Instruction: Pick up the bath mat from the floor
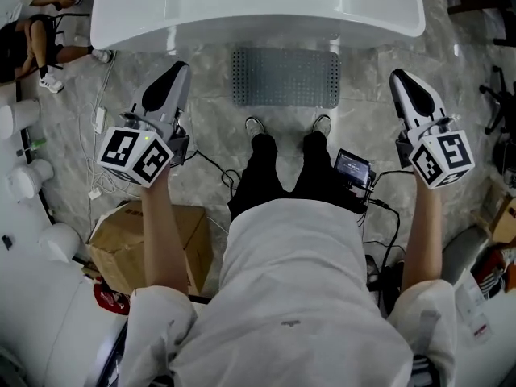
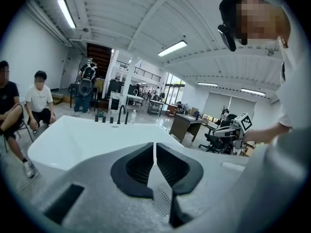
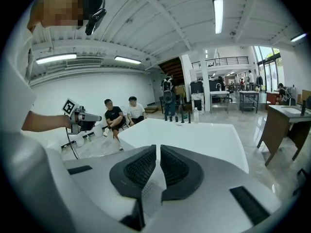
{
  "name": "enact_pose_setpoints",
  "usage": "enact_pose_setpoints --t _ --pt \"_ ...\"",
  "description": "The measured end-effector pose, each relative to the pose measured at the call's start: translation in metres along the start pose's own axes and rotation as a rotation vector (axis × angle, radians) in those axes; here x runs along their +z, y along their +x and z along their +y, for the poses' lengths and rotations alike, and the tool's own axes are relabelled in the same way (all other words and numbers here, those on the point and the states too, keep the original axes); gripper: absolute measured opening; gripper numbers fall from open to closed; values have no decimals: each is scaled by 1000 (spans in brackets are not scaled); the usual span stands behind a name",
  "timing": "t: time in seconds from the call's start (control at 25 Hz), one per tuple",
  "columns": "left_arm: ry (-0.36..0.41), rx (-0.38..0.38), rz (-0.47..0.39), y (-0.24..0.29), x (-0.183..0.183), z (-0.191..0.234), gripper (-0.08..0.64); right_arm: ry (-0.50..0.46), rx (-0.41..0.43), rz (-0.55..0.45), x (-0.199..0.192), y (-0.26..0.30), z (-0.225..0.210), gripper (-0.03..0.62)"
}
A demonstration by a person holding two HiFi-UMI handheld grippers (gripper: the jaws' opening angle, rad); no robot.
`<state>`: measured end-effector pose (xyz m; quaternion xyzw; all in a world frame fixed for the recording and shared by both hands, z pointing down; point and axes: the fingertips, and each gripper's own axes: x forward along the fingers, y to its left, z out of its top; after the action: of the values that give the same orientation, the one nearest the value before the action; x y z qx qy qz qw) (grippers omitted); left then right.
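The grey perforated bath mat (image 1: 285, 77) lies flat on the marble floor (image 1: 211, 131), just in front of the white bathtub (image 1: 258, 18); the person's shoes (image 1: 255, 126) stand near its near edge; the left gripper (image 1: 179, 69) is held off to the mat's left, the right gripper (image 1: 398, 77) off to its right, neither touching it; both pairs of jaws are pressed together with nothing between them; a cardboard box (image 1: 153, 244) sits at the person's left.

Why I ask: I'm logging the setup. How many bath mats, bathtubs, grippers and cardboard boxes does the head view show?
Bath mat: 1
Bathtub: 1
Grippers: 2 (left gripper, right gripper)
Cardboard box: 1
Total: 5
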<state>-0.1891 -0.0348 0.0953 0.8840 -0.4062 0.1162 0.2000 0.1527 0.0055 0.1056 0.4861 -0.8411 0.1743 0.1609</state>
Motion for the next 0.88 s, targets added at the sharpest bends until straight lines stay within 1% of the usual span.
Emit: enact_pose_setpoints --t 0.16,0.28,0.4,0.56,0.68,0.88 --pt "-72 32 42 14 -52 13 15 42 11 64 -48 20 -8 11" --pt "-106 47 88 17 -90 18 15 77 11 110 -83 30 -13 11" --pt "-116 53 148 24 -124 17 15 98 10 159 -121 39 -21 11" --pt "-115 50 192 34 -161 16 15 122 27 211 -168 49 -25 11" --pt "-122 47 237 47 -196 21 15 128 36 254 -203 62 -27 10" --pt "-146 52 326 66 -259 26 15 164 42 371 -274 77 -28 11"
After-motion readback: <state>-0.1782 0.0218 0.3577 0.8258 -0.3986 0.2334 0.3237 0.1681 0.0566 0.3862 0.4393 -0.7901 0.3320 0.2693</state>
